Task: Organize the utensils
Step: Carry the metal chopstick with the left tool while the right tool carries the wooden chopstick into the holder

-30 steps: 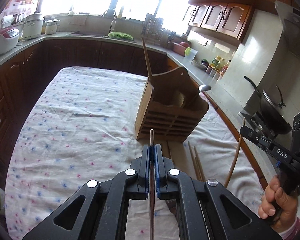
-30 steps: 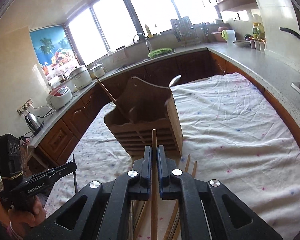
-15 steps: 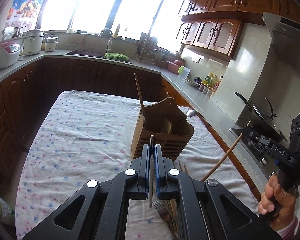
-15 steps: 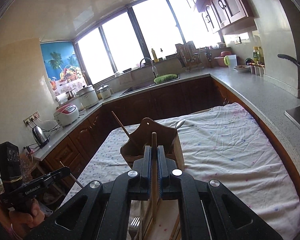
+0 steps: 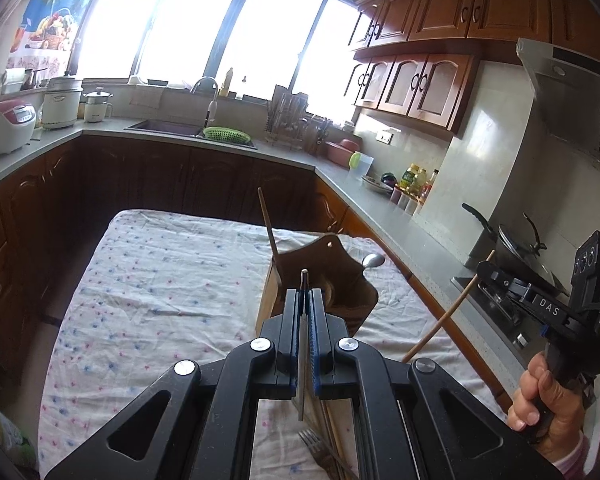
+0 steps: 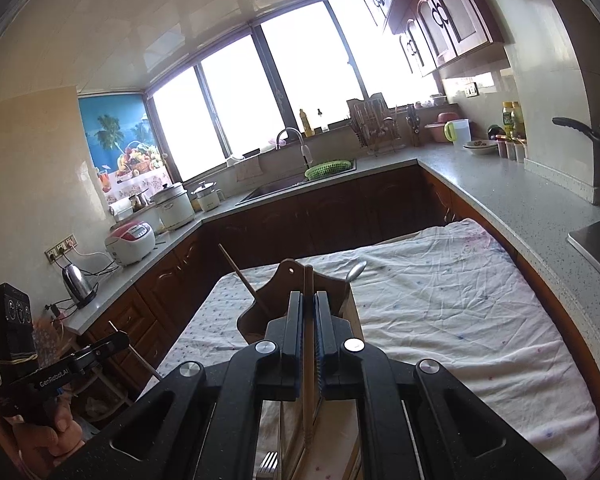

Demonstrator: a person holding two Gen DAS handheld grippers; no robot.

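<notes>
1. My left gripper is clamped on a thin dark chopstick, and my right gripper is clamped on a wooden chopstick. Both sticks run lengthwise between the pads.
2. The wooden utensil holder stands on the flowered tablecloth straight ahead of both grippers. It already carries one upright chopstick and a spoon.
3. To do this step well, I judge I should tip each stick closer to vertical, bring its lower end over the holder's open top, and only then release, one hand at a time so the sticks do not cross.
4. A fork and loose chopsticks lie on the cloth below my left gripper, awaiting their turn.
5. Against the frame one second back, both grippers sit higher and farther back: the holder looks smaller and lower in each view, and more window and ceiling show.
6. The right-hand stick, seen from the left camera, leans far more steeply sideways than it did.
</notes>
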